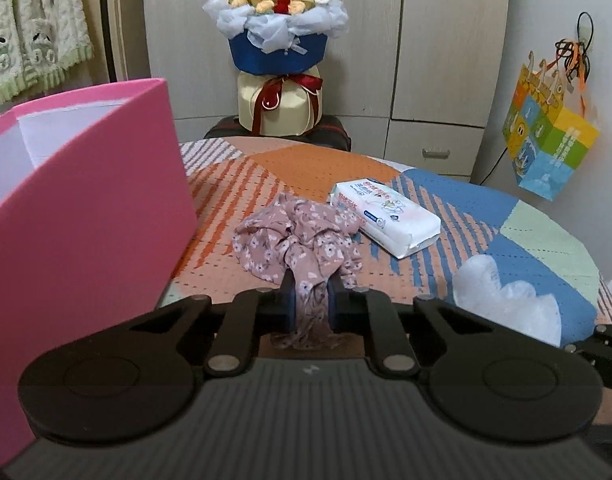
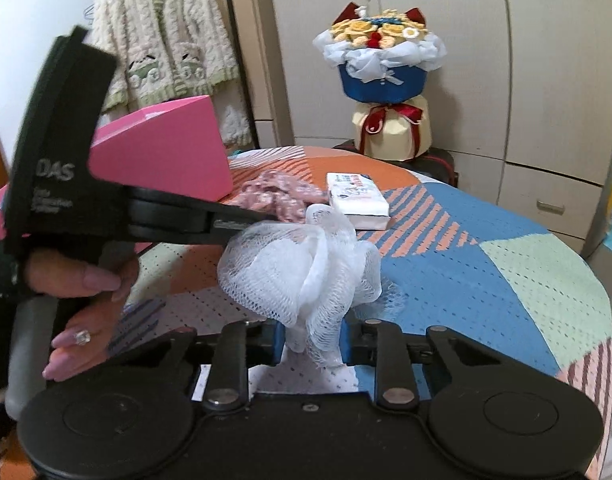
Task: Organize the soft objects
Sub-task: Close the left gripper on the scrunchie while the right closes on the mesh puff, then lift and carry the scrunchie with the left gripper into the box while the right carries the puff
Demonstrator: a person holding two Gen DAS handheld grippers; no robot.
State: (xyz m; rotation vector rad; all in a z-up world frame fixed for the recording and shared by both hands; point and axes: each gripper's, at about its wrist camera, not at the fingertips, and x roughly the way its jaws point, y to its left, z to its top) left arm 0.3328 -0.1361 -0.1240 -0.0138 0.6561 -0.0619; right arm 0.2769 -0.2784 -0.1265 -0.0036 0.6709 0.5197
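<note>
My left gripper point(image 1: 312, 300) is shut on a pink floral scrunchie point(image 1: 293, 240), held just above the patterned tabletop next to the open pink box point(image 1: 85, 216). My right gripper point(image 2: 312, 340) is shut on a white mesh bath pouf point(image 2: 301, 268), held over the table's near side. The pouf also shows in the left wrist view point(image 1: 506, 300). A white pack of tissues point(image 1: 386, 216) lies on the table behind the scrunchie; it also shows in the right wrist view point(image 2: 358, 196). The left gripper's body point(image 2: 105, 200) and the hand holding it fill the left of the right wrist view.
A round table with a patchwork cloth point(image 1: 314, 164) holds everything. A flower bouquet point(image 1: 277, 52) stands on a dark stool behind the table. Wardrobe doors point(image 2: 486, 60) are behind. A colourful paper bag point(image 1: 546, 140) hangs on the right wall. A knitted cardigan point(image 2: 165, 40) hangs at the left.
</note>
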